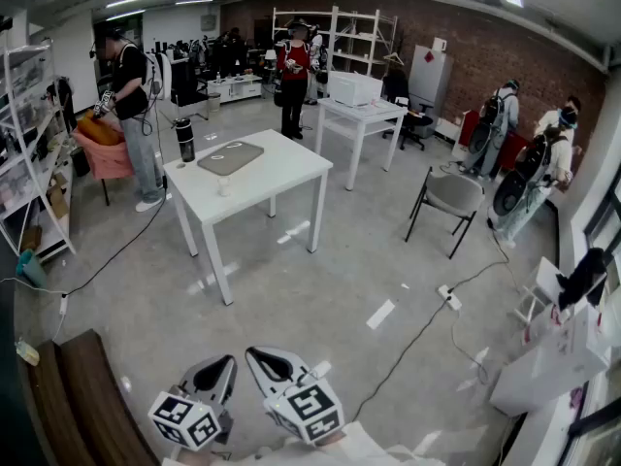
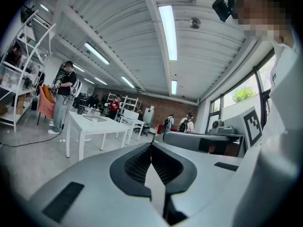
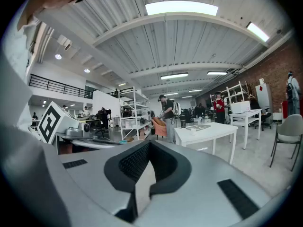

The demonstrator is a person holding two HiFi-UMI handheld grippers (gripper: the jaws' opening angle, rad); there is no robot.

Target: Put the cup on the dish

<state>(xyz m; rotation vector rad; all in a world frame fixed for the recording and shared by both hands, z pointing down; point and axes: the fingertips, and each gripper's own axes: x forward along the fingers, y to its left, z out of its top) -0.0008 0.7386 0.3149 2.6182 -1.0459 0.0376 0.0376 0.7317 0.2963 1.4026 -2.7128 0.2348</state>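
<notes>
A small white cup (image 1: 223, 186) stands on the white table (image 1: 281, 171) across the room, near its front left edge. Just behind it lies the flat grey-brown dish (image 1: 230, 156), apart from the cup. In the right gripper view the cup (image 3: 193, 131) and the dish (image 3: 200, 126) appear tiny on the far table. My left gripper (image 1: 225, 363) and right gripper (image 1: 255, 353) are held low at the bottom of the head view, side by side and well short of the table. Both are shut with nothing between the jaws, as seen at the left gripper (image 2: 151, 144) and the right gripper (image 3: 150, 144).
A dark bottle (image 1: 184, 141) stands at the table's back left corner. A grey chair (image 1: 451, 197) is to the right, and a second white table (image 1: 361, 115) stands behind. A cable and power strip (image 1: 448, 297) cross the floor. Shelving (image 1: 29, 144) lines the left wall. Several people stand around.
</notes>
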